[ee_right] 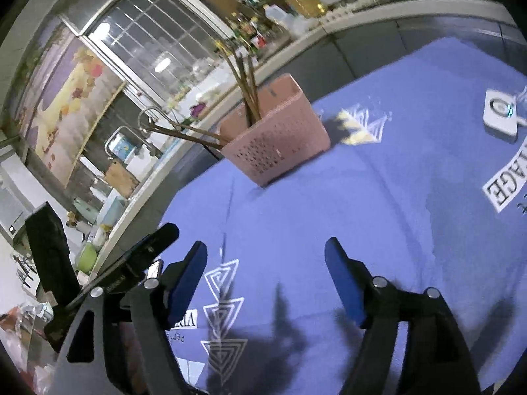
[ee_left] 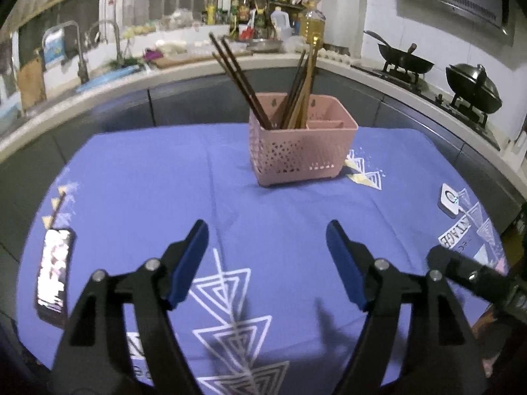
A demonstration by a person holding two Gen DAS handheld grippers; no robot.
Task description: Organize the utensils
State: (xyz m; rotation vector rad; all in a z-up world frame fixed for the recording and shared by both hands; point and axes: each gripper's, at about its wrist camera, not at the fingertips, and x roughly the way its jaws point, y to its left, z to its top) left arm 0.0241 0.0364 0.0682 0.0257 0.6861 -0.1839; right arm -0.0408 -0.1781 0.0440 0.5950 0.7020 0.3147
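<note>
A pink perforated utensil basket (ee_left: 296,144) stands on the blue tablecloth (ee_left: 148,177) toward the far side. Several dark brown chopsticks (ee_left: 240,79) lean left in its large compartment, others (ee_left: 301,89) lean right; the small right compartments look empty. My left gripper (ee_left: 267,230) is open and empty, hovering over the cloth well in front of the basket. In the right wrist view the basket (ee_right: 280,138) appears tilted with chopsticks (ee_right: 245,79) sticking out. My right gripper (ee_right: 266,248) is open and empty above the cloth, near the basket's front.
A phone (ee_left: 54,270) lies at the cloth's left edge. A small white device (ee_left: 449,199) lies at the right, also in the right wrist view (ee_right: 500,115). Behind the table runs a kitchen counter with sink taps (ee_left: 113,42), bottles (ee_left: 243,10) and two woks (ee_left: 406,59).
</note>
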